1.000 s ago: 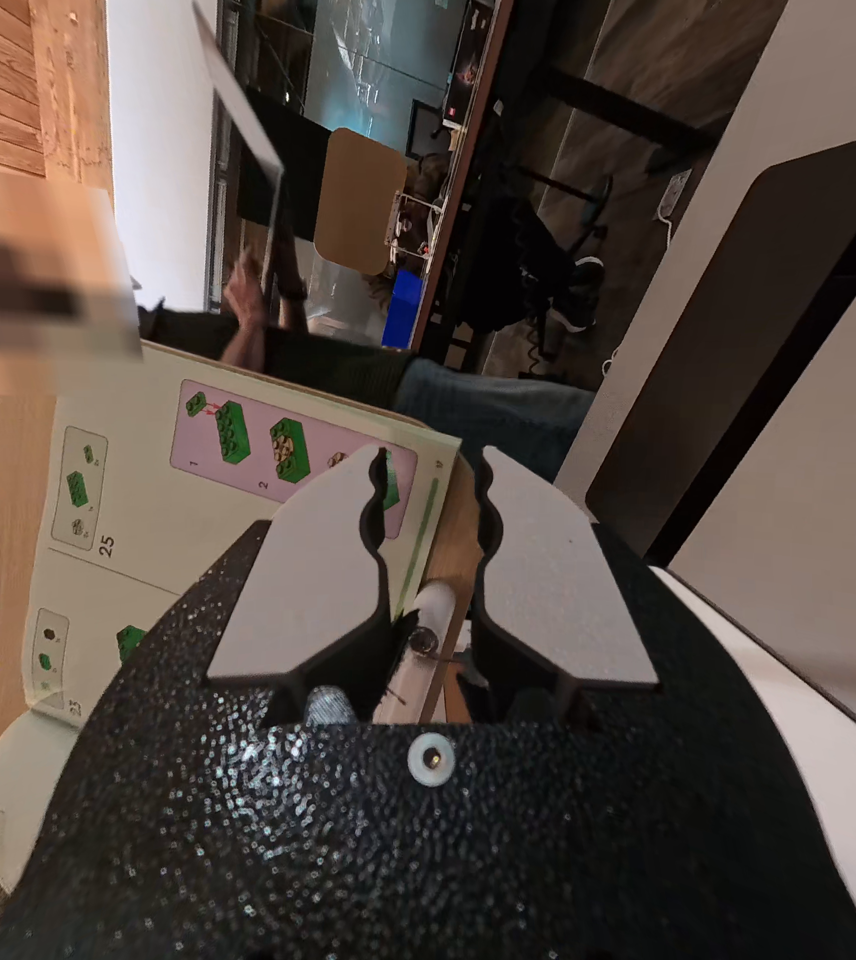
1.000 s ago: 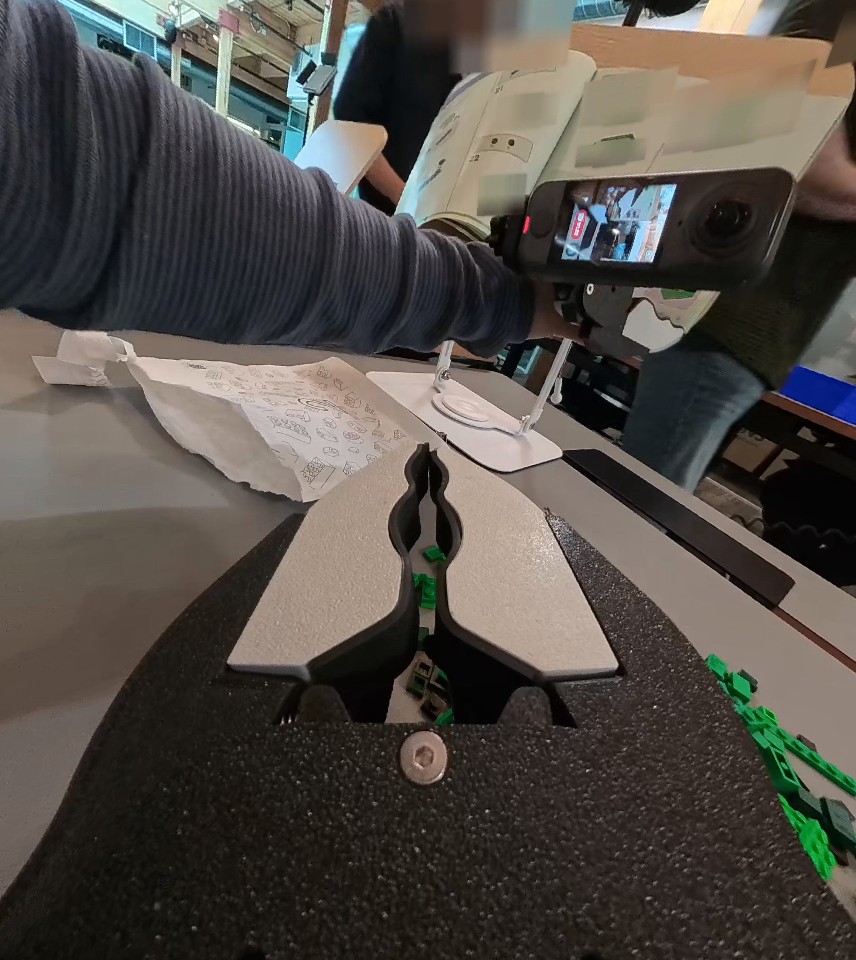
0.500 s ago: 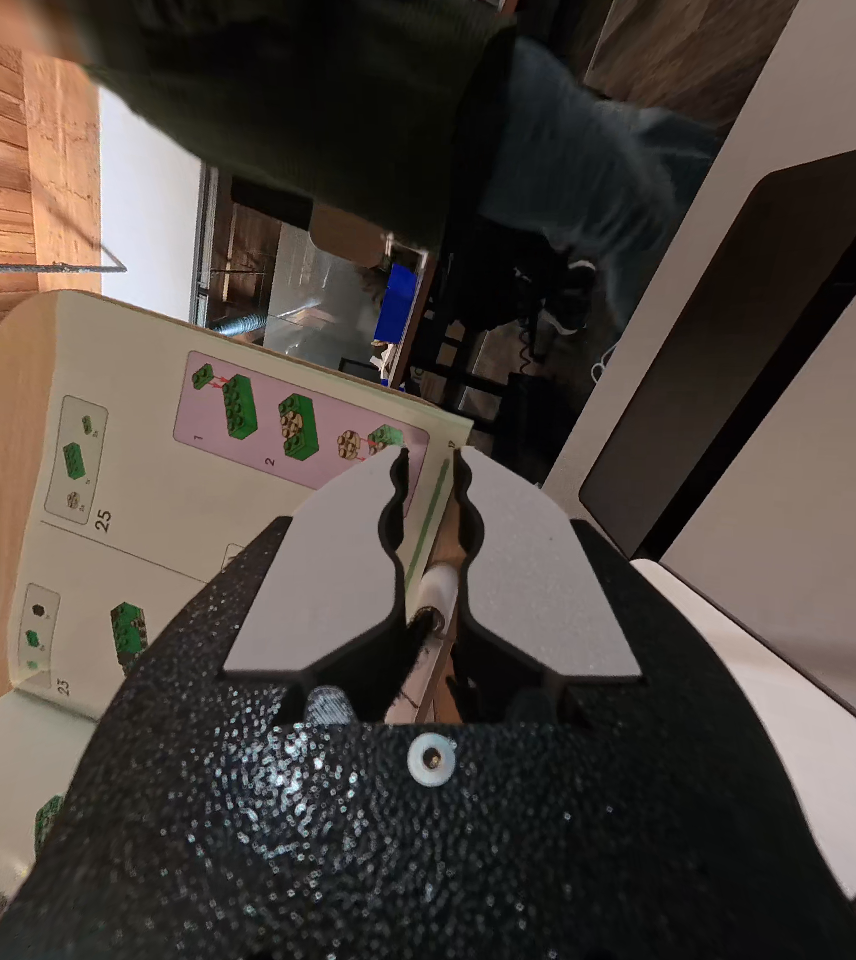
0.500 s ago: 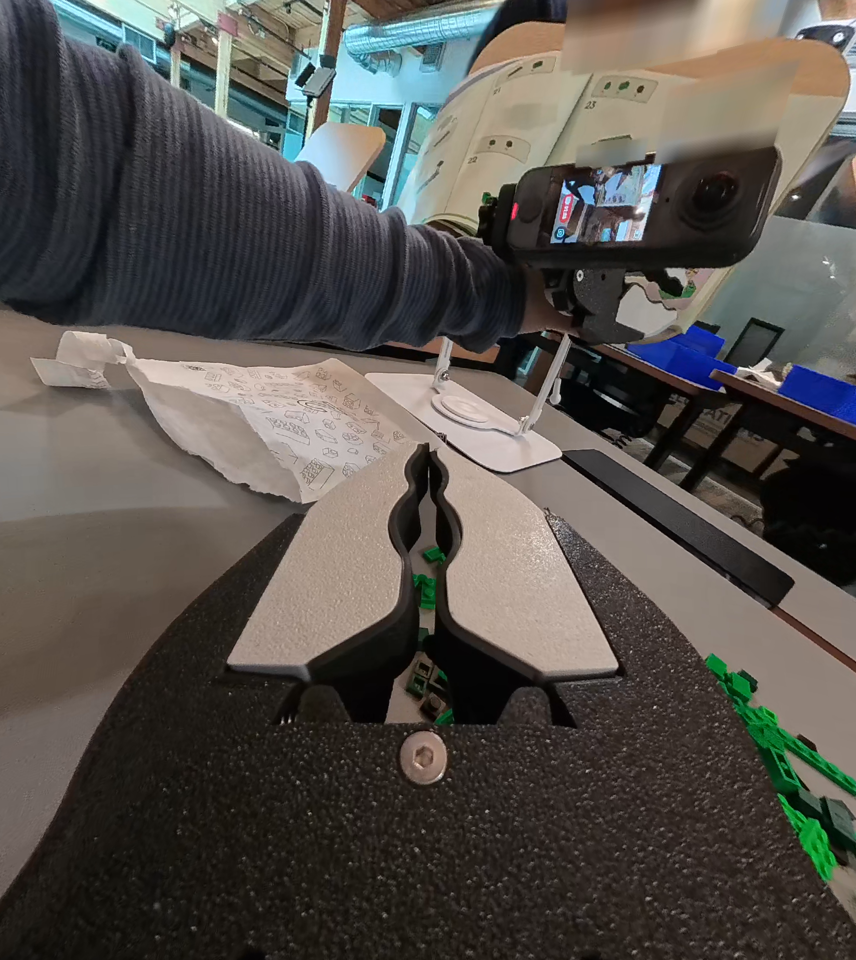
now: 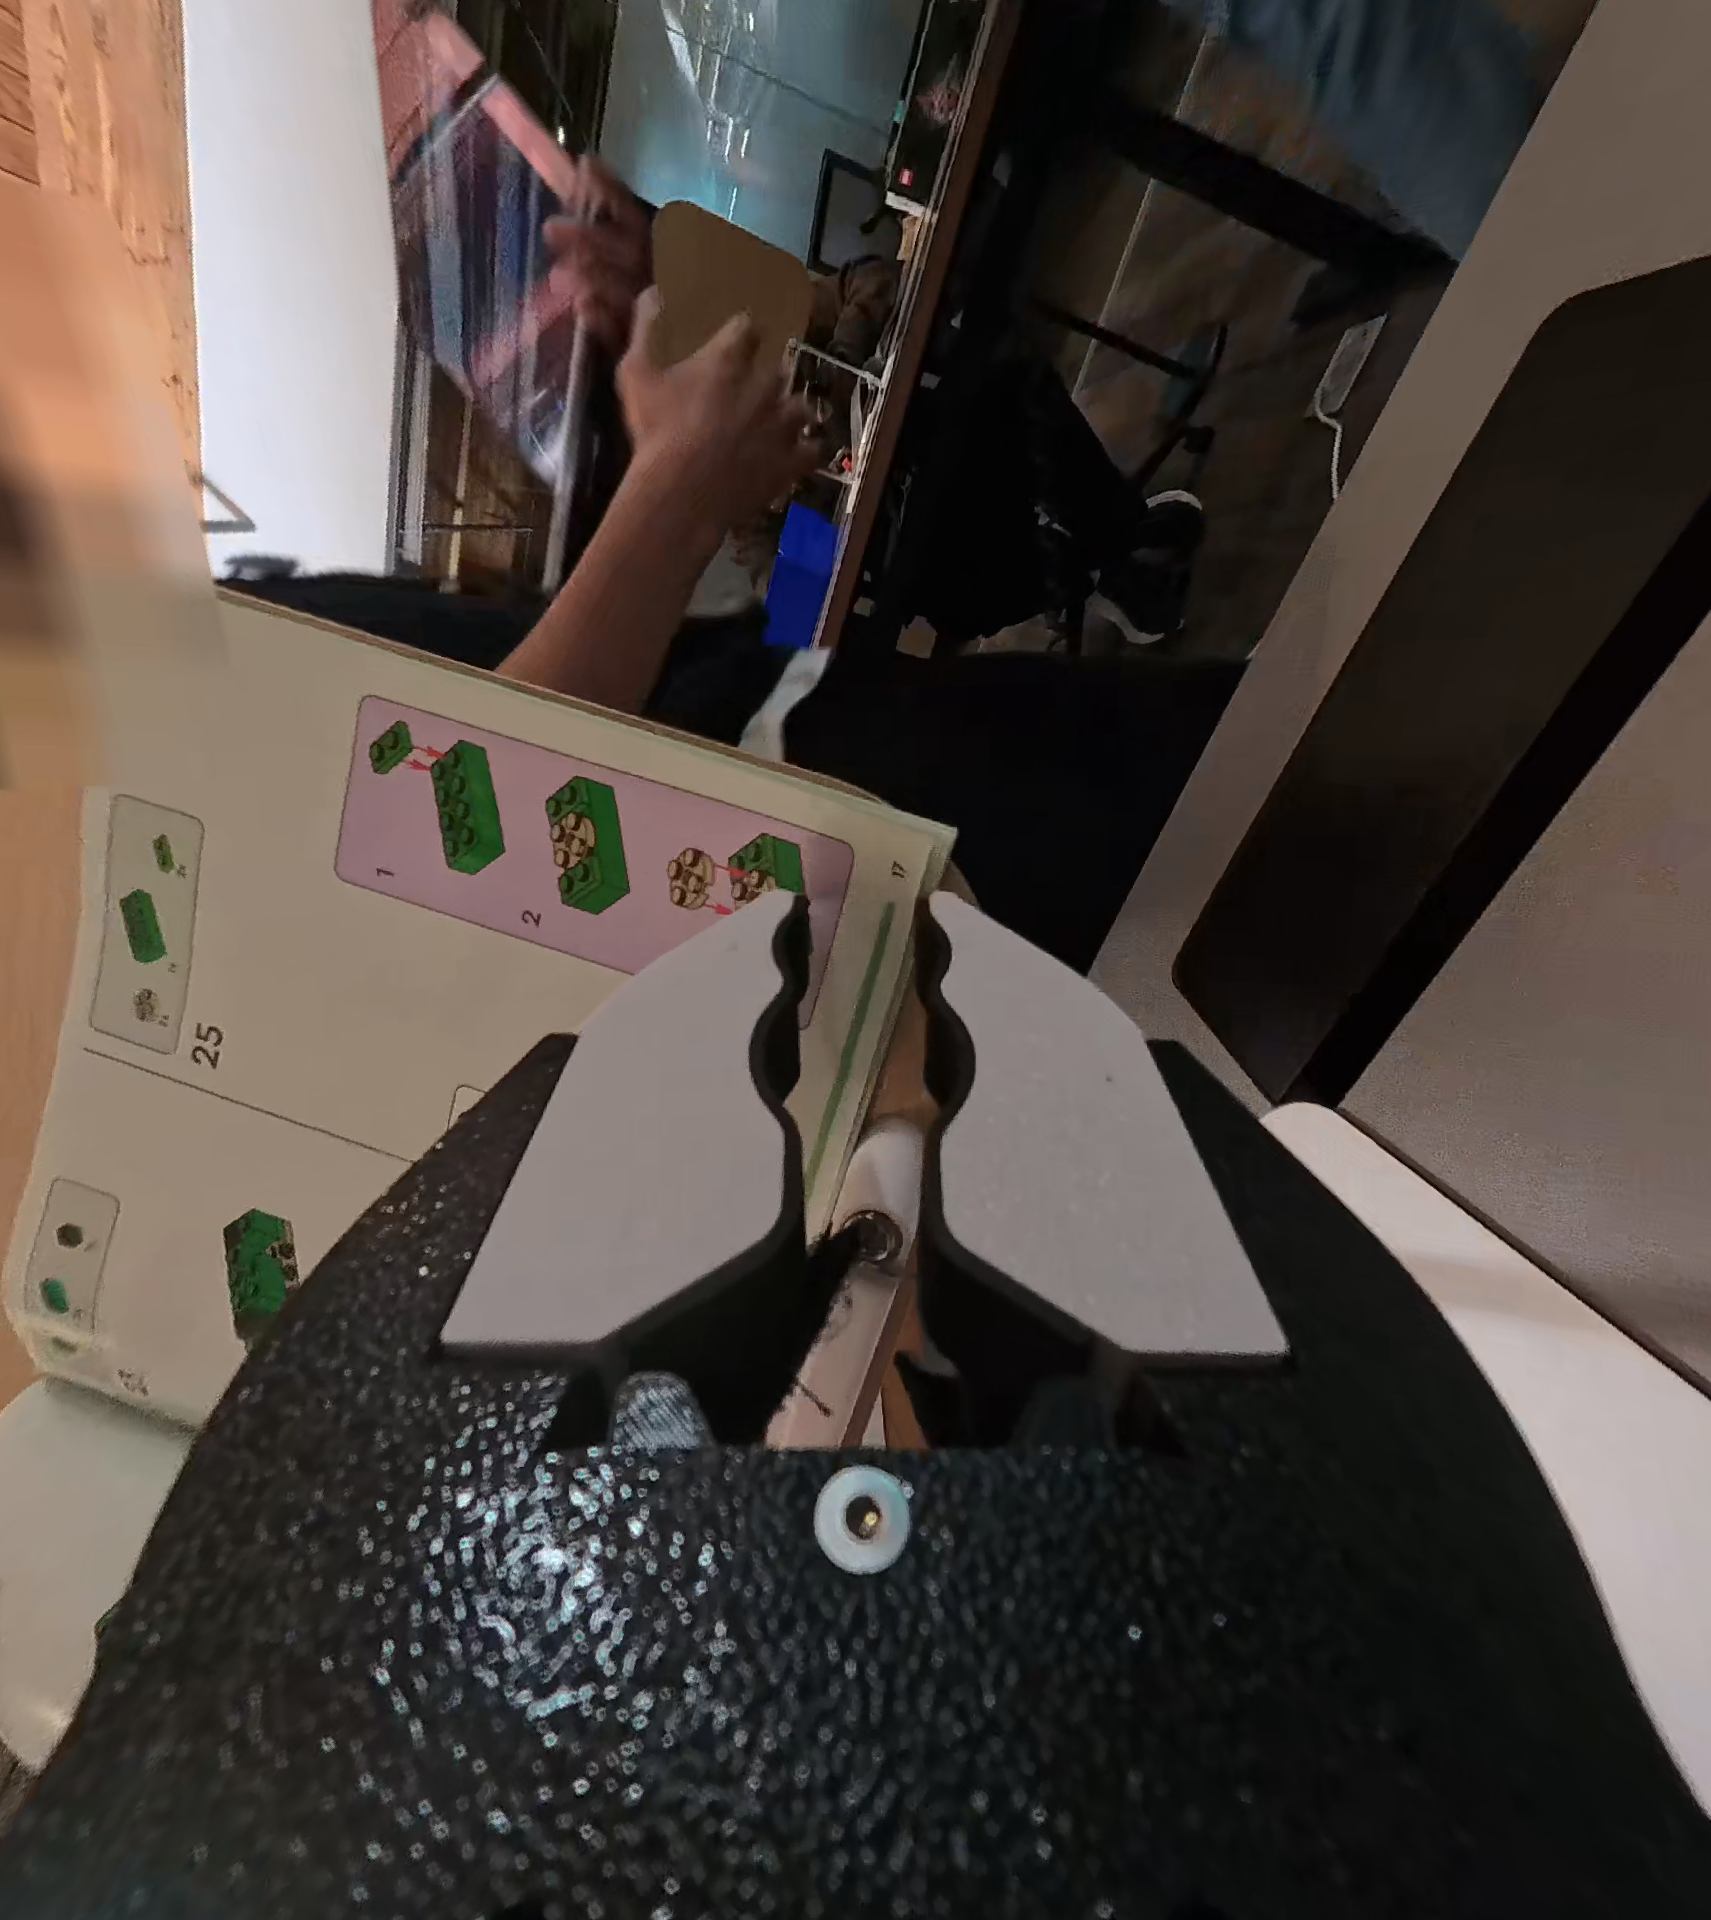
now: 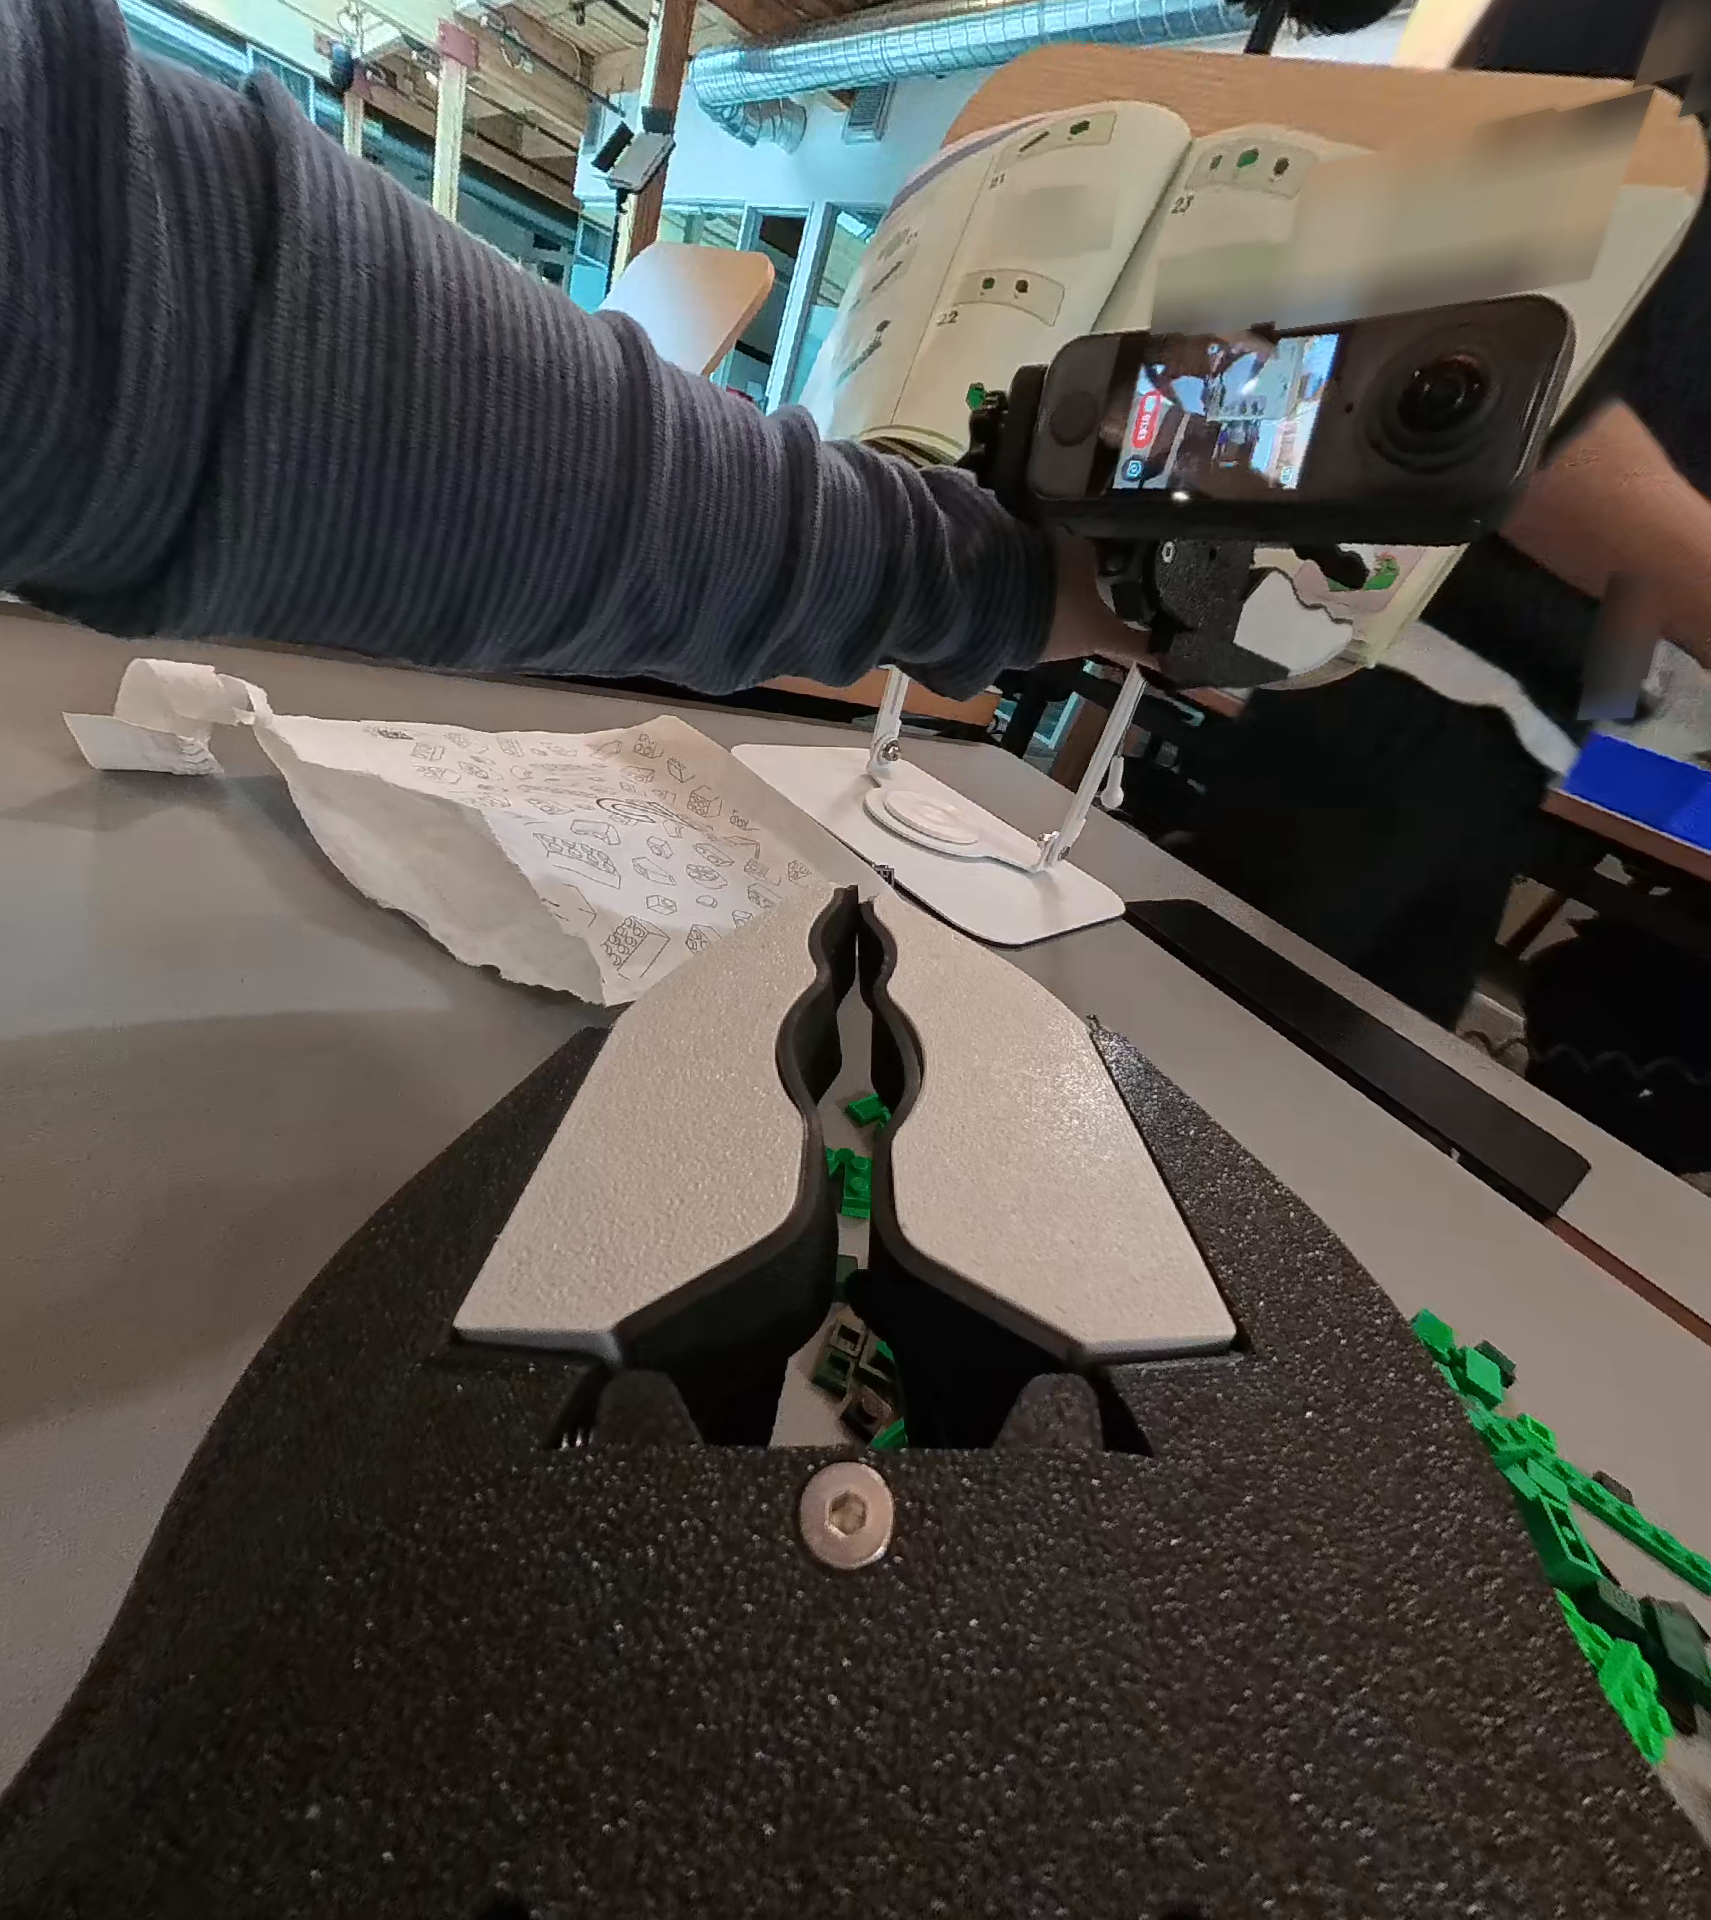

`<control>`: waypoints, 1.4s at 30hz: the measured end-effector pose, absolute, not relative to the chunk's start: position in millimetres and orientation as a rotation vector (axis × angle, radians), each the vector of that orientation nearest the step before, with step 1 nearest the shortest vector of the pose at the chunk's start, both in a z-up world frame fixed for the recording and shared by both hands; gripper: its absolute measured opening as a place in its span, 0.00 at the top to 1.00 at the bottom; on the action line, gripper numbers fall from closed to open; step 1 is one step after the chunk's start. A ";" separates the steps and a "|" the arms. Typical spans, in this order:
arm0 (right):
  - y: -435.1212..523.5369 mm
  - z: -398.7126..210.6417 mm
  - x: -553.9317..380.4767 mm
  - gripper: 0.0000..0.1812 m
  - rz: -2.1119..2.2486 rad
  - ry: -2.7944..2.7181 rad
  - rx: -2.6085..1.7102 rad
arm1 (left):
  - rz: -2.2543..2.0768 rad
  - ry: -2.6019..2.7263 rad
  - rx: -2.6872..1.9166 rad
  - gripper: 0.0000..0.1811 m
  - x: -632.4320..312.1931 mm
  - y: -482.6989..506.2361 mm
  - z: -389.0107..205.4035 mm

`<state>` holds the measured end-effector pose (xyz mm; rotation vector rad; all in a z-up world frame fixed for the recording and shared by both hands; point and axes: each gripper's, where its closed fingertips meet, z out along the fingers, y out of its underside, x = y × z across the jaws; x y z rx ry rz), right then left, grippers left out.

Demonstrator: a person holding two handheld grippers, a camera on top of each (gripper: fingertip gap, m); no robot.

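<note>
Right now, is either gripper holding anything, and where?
Right gripper: nothing. Left gripper straddles the cream instruction booklet's outer page edge; a clamp cannot be told.

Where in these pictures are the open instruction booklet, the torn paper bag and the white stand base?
instruction booklet (image 5: 477, 997), left wrist view, bare patch of the open page.
torn paper bag (image 6: 560, 842), right wrist view, its printed face.
white stand base (image 6: 996, 883), right wrist view, flat plate near its front edge.
</note>
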<state>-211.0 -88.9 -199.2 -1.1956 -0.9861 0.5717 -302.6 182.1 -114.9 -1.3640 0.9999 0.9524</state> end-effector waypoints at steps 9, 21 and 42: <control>-89.2 -199.7 -211.2 1.00 0.573 -0.989 -1.197 | 0.938 0.961 -1.341 1.00 -304.1 177.0 -110.4; -89.8 -199.5 -211.0 1.00 0.570 -0.989 -1.192 | 0.339 0.447 -1.336 1.00 -336.7 132.8 -70.9; -92.0 -193.2 -219.6 1.00 0.487 -1.051 -1.200 | -0.405 -0.481 -1.198 1.00 -540.9 59.7 -121.5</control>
